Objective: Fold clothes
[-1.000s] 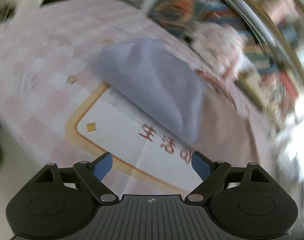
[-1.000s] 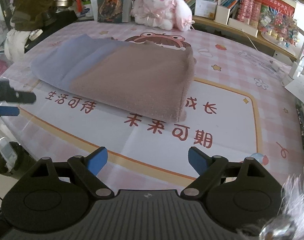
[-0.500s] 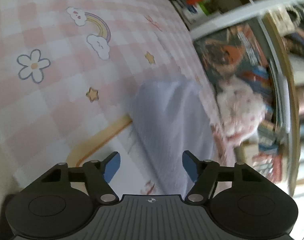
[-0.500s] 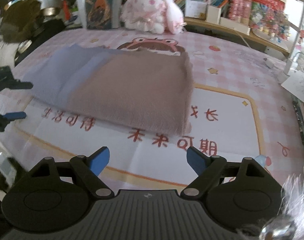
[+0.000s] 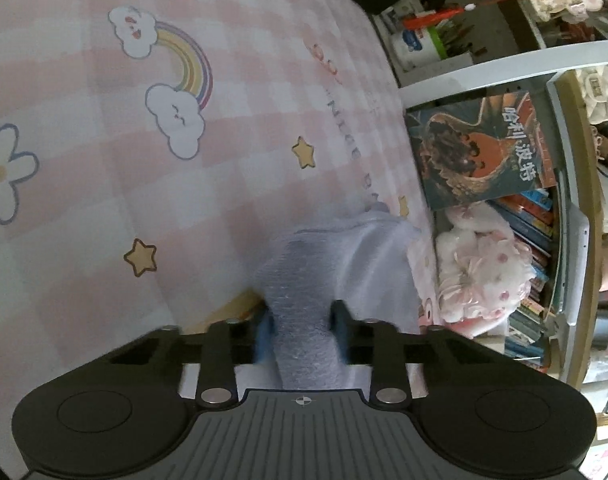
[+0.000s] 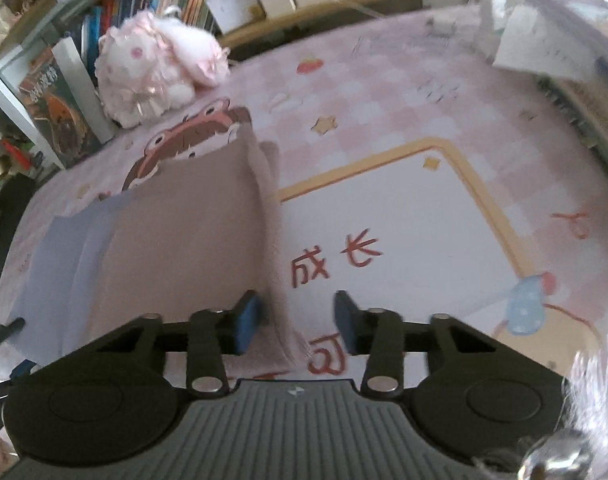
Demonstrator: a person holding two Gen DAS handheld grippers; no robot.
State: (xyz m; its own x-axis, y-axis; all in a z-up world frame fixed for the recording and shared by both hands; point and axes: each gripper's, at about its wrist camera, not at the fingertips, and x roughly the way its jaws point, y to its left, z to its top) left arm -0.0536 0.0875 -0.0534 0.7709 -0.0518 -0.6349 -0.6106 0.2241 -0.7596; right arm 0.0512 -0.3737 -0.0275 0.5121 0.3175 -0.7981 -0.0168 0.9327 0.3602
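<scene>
**Folded garment on pink checked mat, bookshelves behind**

The folded garment (image 6: 176, 232) is laid on a pink checked mat (image 5: 104, 208) printed with rainbow, stars and red characters. Its lavender end is pinched between the closed fingers of the left gripper (image 5: 302, 330). The right gripper (image 6: 296, 320) is held apart astride the brown edge. A pink plush toy (image 6: 156, 68) is seen against crowded bookshelves (image 5: 532, 216).

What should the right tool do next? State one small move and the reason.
Probably close the right tool on the cloth's brown edge. That edge already lies between its open fingers, while the left tool is shut on the lavender end, so both ends would then be held for the fold.
</scene>
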